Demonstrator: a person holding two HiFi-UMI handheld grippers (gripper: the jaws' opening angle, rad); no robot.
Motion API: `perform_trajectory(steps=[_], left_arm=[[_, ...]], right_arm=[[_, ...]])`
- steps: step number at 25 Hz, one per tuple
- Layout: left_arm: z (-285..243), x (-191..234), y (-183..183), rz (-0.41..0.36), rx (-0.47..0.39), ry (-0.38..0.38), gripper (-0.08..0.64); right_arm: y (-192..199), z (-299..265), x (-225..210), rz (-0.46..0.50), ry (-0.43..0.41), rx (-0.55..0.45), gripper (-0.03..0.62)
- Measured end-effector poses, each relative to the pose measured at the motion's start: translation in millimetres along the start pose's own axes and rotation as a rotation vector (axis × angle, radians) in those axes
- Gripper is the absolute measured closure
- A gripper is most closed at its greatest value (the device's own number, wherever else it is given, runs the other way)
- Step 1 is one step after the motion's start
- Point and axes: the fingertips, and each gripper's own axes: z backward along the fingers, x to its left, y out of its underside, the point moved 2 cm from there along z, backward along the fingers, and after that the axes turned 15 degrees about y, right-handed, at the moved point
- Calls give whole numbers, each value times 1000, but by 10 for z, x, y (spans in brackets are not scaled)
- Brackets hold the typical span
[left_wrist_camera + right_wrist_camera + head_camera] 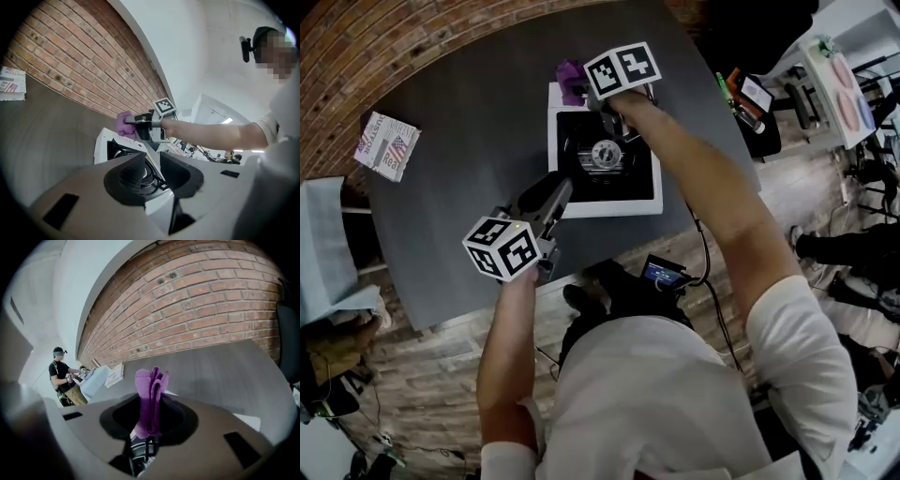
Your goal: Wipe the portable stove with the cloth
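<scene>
The white portable stove (609,204) with its black burner (606,154) stands in the middle of the dark grey table (469,122). My right gripper (586,92) is shut on a bunched purple cloth (571,80) over the stove's far left corner. In the right gripper view the cloth (150,397) sticks up between the jaws of that gripper (151,411). My left gripper (555,193) hovers at the stove's near left corner, open and holding nothing. In the left gripper view the stove (101,145) shows past the left gripper (152,161), with the cloth (123,124) beyond.
A folded printed paper (386,145) lies at the table's far left, near the brick wall (70,56). Bags, cables and small gear (750,103) crowd the floor right of the table. Another person (63,376) stands far off by a second table.
</scene>
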Motion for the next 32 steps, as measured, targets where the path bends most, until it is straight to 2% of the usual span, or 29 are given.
perform_trajectory(steps=[7,13,25,32], left_arm=[[-8,241,-19,33,0,-45,454],[4,337,16,51,5,-62,454],[-103,361,69,59,34,-35,454],[-207,284,80,51,45,-20,454]], right_arm=[[-139,-517,144,-217,-123,61,488],[110,-696,-93,-304,-97,146,491],[312,-544,-205,-236,-83,207,491],[423,-391,-363,-237,-69,225,491]])
